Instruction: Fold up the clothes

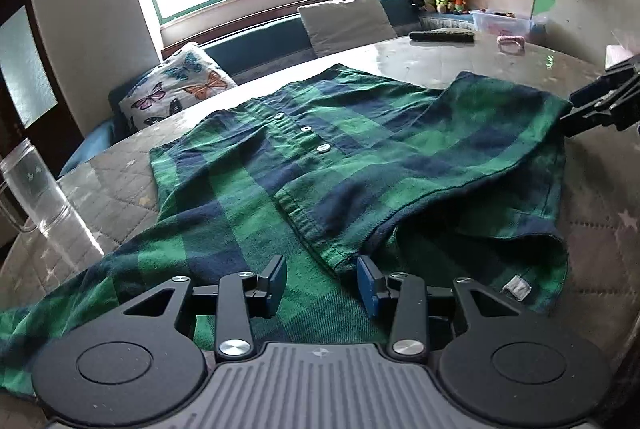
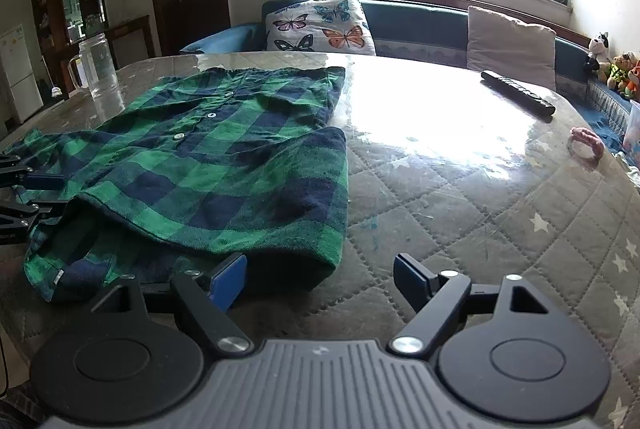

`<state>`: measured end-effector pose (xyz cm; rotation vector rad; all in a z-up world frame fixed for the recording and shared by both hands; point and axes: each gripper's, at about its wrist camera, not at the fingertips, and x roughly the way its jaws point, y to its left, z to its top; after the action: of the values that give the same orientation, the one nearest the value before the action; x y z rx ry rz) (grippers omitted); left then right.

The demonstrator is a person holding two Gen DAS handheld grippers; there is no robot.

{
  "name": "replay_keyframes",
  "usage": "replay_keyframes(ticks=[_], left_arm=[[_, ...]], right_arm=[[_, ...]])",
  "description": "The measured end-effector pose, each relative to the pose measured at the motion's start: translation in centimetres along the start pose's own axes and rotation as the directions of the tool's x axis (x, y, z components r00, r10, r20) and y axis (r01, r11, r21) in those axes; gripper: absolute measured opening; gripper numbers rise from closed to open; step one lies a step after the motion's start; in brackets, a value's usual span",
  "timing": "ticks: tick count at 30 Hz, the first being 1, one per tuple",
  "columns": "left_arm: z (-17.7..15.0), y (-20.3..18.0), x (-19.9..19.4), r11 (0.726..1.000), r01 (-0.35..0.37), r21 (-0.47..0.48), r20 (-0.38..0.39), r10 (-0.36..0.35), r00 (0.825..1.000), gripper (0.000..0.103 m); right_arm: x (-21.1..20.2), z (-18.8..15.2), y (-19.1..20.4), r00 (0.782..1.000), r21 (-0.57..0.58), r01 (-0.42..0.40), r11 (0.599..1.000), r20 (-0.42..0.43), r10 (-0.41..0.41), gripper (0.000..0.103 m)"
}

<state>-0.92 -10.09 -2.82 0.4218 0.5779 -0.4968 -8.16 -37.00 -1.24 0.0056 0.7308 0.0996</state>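
Note:
A green and navy plaid button shirt lies on the table, its right side folded over the front; it also shows in the right wrist view. My left gripper is open, low over the shirt's near hem, with cloth between the pads but not pinched. My right gripper is open and empty, its left pad beside the shirt's folded edge, the rest over bare table. The right gripper shows in the left wrist view at the shirt's far right edge. The left gripper shows in the right wrist view.
The table has a quilted star cloth under a glossy cover. A glass mug stands at the far left. A black remote and a pink ring lie to the right. A sofa with pillows runs behind.

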Motion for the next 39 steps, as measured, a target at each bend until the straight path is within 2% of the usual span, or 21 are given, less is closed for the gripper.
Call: replay_keyframes(ticks=[9, 15, 17, 19, 22, 27, 31, 34, 36, 39], left_arm=[[-0.6, 0.5, -0.9, 0.999, 0.050, 0.019, 0.027, -0.051, 0.998, 0.039], [-0.4, -0.3, -0.4, 0.997, 0.036, 0.066, 0.034, -0.039, 0.999, 0.037], [-0.3, -0.6, -0.1, 0.996, 0.036, 0.079, 0.044, -0.040, 0.998, 0.032], [-0.2, -1.0, 0.0, 0.995, 0.034, 0.092, 0.054, -0.039, 0.998, 0.014], [0.1, -1.4, -0.4, 0.994, 0.009, 0.109, 0.087, -0.018, 0.996, 0.006], [2.0, -0.5, -2.4, 0.998, -0.048, 0.050, 0.187, 0.038, 0.982, 0.001], [4.0, 0.9, -4.0, 0.997, -0.077, -0.026, 0.259, 0.082, 0.962, 0.000], [4.8, 1.8, -4.8, 0.996, -0.069, -0.052, 0.291, 0.081, 0.953, 0.000], [4.6, 1.8, -4.7, 0.999, -0.033, -0.023, 0.277, 0.038, 0.960, 0.000], [3.6, 0.5, -3.7, 0.997, -0.019, 0.071, 0.217, 0.003, 0.976, 0.005]], right_arm=[[0.1, -0.1, -0.1, 1.000, 0.004, 0.000, 1.000, -0.004, 0.000, 0.083], [0.1, 0.0, 0.0, 1.000, 0.006, -0.001, 1.000, 0.000, 0.001, 0.083], [0.1, -0.1, 0.0, 1.000, 0.008, -0.001, 1.000, 0.000, 0.001, 0.083], [0.1, -0.2, 0.1, 1.000, 0.007, 0.002, 1.000, -0.002, -0.002, 0.083], [0.1, -0.3, 0.1, 1.000, 0.002, 0.010, 1.000, -0.007, -0.010, 0.083], [0.3, -0.5, -0.2, 1.000, 0.024, 0.023, 0.999, -0.005, -0.023, 0.083], [0.5, -0.3, -0.4, 1.000, 0.052, 0.028, 0.998, 0.011, -0.028, 0.083], [0.7, -0.3, -0.6, 0.999, 0.066, 0.031, 0.997, 0.017, -0.032, 0.083], [0.8, -0.5, -0.6, 0.999, 0.067, 0.032, 0.997, 0.015, -0.033, 0.083], [0.8, -0.4, -0.7, 0.999, 0.071, 0.032, 0.997, 0.017, -0.033, 0.083]])
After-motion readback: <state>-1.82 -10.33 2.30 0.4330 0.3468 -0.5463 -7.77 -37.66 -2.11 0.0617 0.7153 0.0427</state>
